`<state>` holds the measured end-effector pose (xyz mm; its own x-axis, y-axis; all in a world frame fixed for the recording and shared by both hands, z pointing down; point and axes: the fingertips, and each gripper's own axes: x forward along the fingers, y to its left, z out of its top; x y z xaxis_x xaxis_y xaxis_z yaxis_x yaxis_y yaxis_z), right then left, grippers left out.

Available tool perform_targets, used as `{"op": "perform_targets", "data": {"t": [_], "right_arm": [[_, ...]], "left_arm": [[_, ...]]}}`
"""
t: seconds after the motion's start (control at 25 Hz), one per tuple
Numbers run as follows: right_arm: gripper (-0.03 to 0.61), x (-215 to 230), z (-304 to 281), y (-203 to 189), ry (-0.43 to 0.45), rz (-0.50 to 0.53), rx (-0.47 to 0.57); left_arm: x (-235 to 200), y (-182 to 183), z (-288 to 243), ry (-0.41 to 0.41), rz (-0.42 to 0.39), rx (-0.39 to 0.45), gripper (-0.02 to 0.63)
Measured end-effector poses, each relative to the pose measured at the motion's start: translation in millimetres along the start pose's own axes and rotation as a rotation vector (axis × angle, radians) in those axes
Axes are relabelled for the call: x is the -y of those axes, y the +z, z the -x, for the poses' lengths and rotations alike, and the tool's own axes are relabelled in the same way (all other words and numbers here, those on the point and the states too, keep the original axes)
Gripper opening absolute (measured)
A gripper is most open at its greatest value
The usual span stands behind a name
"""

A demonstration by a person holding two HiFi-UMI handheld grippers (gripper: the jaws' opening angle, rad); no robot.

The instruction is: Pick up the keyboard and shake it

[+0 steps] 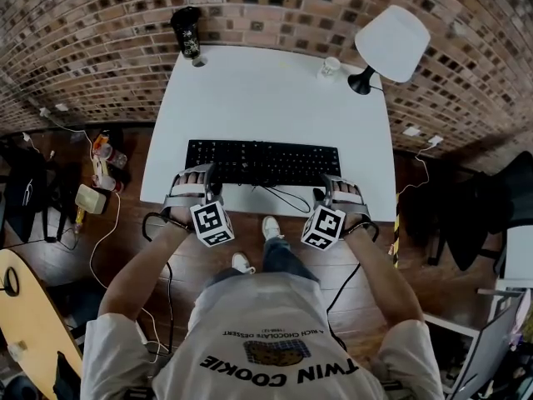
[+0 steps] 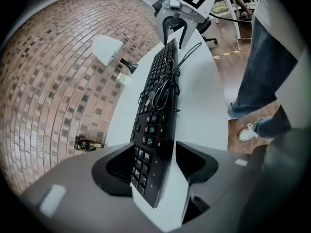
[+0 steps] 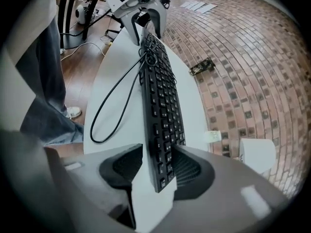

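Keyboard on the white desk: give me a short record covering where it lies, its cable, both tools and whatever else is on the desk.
keyboard: black keyboard, lying flat near the front edge of the white desk
cable: black cable, bunched on the keys and looping onto the desk in front
left tool: jaws apart, the keyboard's left end between them
right tool: jaws apart, the keyboard's right end between them
back of desk: white lamp, small white cup, dark container
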<state>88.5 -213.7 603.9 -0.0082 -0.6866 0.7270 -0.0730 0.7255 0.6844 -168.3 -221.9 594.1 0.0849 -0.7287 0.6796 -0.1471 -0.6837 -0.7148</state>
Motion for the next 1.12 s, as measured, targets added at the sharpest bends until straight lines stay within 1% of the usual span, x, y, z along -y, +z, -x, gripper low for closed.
{"op": "perform_targets", "data": {"t": [0.08, 0.2, 0.32, 0.4, 0.44, 0.48, 0.52, 0.6, 0.76, 0.88, 1.0, 1.12], "right_arm": [[0.172, 0, -4, 4, -0.019, 0.028, 0.015], [0.173, 4, -7, 11, -0.072, 0.09, 0.021], [0.172, 6, -8, 15, -0.108, 0.171, -0.001], [0.172, 6, -10, 16, -0.103, 0.182, -0.014], [0.172, 6, -10, 16, -0.095, 0.184, -0.019], [0.162, 5, -11, 16, -0.087, 0.19, -0.024], [0.139, 4, -12, 15, -0.08, 0.196, -0.026], [0.13, 3, -13, 14, -0.067, 0.196, -0.026], [0.129, 2, -12, 13, -0.024, 0.187, -0.023], [0.127, 6, -10, 14, 0.04, 0.176, -0.018], [0.126, 10, -6, 15, 0.117, 0.153, 0.003], [0.124, 16, 0, 17, 0.209, 0.129, 0.025]], "left_arm": [[-2, 2, -1, 0.006, -0.012, 0.001, 0.272], [-5, 4, -2, 0.028, -0.077, -0.009, 0.258], [1, 6, -3, 0.017, -0.132, 0.002, 0.216], [6, 6, -4, 0.005, -0.152, 0.01, 0.155], [8, 6, -4, 0.0, -0.153, 0.015, 0.147], [9, 6, -4, -0.009, -0.146, 0.018, 0.144], [9, 6, -4, -0.021, -0.137, 0.02, 0.143], [9, 8, -3, -0.048, -0.131, 0.02, 0.143], [9, 9, -3, -0.106, -0.142, 0.027, 0.141], [6, 9, -1, -0.168, -0.131, 0.033, 0.14], [1, 10, 1, -0.248, -0.12, 0.04, 0.14], [-6, 12, 5, -0.349, -0.127, 0.056, 0.138]]}}
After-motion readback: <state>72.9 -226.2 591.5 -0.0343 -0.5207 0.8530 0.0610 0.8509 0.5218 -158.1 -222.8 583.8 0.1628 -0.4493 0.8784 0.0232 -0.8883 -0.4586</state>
